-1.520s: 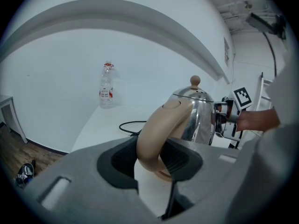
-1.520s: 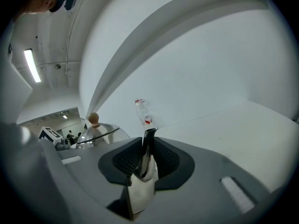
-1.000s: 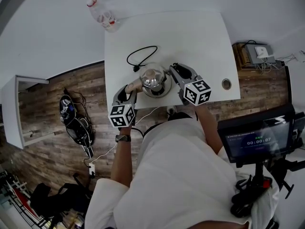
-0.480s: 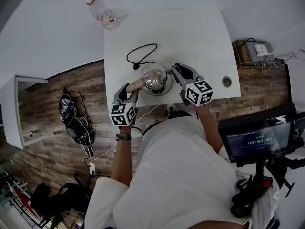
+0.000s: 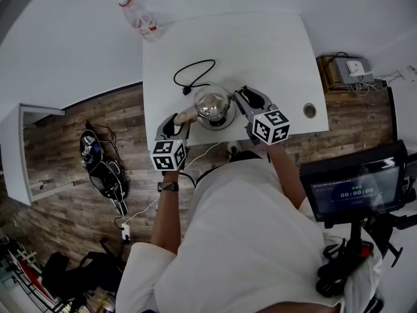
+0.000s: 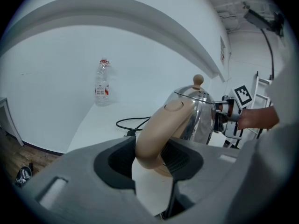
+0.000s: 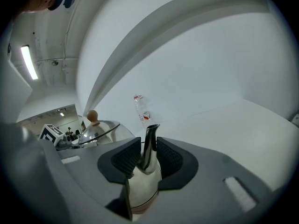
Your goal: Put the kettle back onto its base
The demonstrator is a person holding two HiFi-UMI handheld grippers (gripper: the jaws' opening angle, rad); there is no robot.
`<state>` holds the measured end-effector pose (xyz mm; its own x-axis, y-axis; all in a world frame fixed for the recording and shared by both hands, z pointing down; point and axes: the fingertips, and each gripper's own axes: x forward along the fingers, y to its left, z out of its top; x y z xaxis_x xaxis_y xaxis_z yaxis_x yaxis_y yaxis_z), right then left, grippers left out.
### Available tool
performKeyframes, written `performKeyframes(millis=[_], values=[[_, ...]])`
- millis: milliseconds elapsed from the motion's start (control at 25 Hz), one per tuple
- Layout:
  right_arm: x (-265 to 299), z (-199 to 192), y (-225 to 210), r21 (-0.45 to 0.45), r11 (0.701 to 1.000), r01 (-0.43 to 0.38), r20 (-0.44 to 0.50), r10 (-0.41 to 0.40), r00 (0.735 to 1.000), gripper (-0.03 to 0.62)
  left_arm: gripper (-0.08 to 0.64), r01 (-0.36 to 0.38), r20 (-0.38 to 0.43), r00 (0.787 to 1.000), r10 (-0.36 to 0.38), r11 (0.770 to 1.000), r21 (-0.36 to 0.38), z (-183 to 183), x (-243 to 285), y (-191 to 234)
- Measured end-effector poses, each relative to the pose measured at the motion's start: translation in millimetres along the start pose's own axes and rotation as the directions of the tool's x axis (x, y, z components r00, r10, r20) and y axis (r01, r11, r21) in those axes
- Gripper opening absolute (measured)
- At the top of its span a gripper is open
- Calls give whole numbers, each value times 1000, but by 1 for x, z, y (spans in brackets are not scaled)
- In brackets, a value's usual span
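A shiny steel kettle with a wooden lid knob stands on its dark base near the white table's front edge. My left gripper holds the kettle's beige handle; both pads of this gripper lie against it. On the other side, my right gripper has the steel spout between its pads. Seen in its own view, the right gripper has its jaws opening, and the pads stand just off the spout. The kettle body sits left of them.
The black power cord loops on the table behind the kettle. A plastic bottle stands at the far left corner. A round hole marks the table's right front. A monitor on a stand is to my right.
The kettle has shifted slightly away from me and to the right between the grippers. Both grippers stay at its handle and spout.
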<state>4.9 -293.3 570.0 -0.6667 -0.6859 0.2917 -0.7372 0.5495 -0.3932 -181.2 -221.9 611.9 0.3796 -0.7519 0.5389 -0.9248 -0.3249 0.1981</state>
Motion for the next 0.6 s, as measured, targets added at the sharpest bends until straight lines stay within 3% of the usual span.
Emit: performKeyframes(millis=[600], values=[[-25, 5, -4, -41, 997, 65, 13, -64, 998, 104, 170, 11, 9, 1000, -12, 999, 50, 7, -15, -5]])
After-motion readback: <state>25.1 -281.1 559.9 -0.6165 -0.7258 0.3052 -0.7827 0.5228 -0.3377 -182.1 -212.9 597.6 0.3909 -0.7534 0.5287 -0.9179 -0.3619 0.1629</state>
